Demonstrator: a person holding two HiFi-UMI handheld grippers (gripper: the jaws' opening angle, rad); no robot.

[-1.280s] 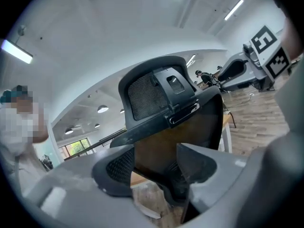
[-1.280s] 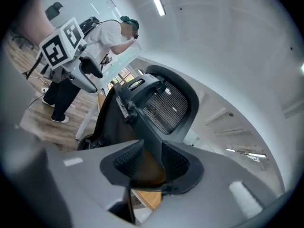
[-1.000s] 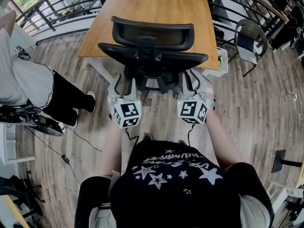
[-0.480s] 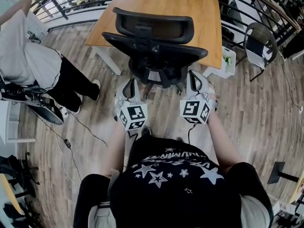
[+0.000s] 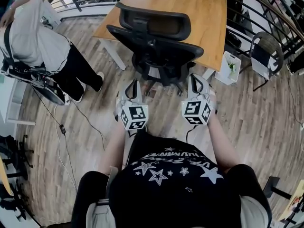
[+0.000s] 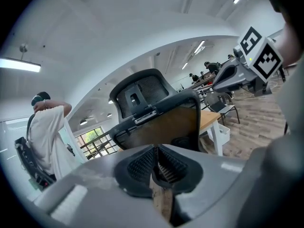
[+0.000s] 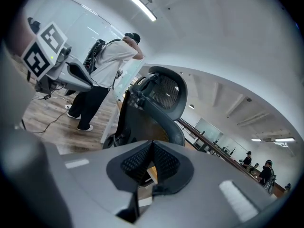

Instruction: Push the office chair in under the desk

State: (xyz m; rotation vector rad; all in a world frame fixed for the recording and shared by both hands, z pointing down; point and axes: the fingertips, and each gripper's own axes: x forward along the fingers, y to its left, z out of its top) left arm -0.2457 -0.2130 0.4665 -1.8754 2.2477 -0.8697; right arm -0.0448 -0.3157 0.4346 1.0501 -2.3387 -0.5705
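Observation:
The black office chair point(image 5: 154, 39) stands with its back toward me and its headrest over the near edge of the wooden desk point(image 5: 204, 13). My left gripper point(image 5: 132, 83) and right gripper point(image 5: 195, 78) hover side by side just behind the chair's lower back. Whether they touch it I cannot tell. Both are shut with nothing between the pads. In the left gripper view the shut left gripper point(image 6: 156, 161) points at the chair point(image 6: 152, 115). In the right gripper view the right gripper point(image 7: 152, 159) faces the chair point(image 7: 154, 103) from its other side.
A person in a white shirt point(image 5: 42, 46) stands at the left, with cables point(image 5: 61, 127) on the wooden floor nearby. A white bin point(image 5: 229, 66) sits by the desk's right leg. A dark chair point(image 5: 266, 53) and a railing point(image 5: 266, 13) lie to the right.
Both grippers' jaws have closed from partly open. The view has swung a little, so the chair and desk sit further right. The standing person has shifted toward the upper left.

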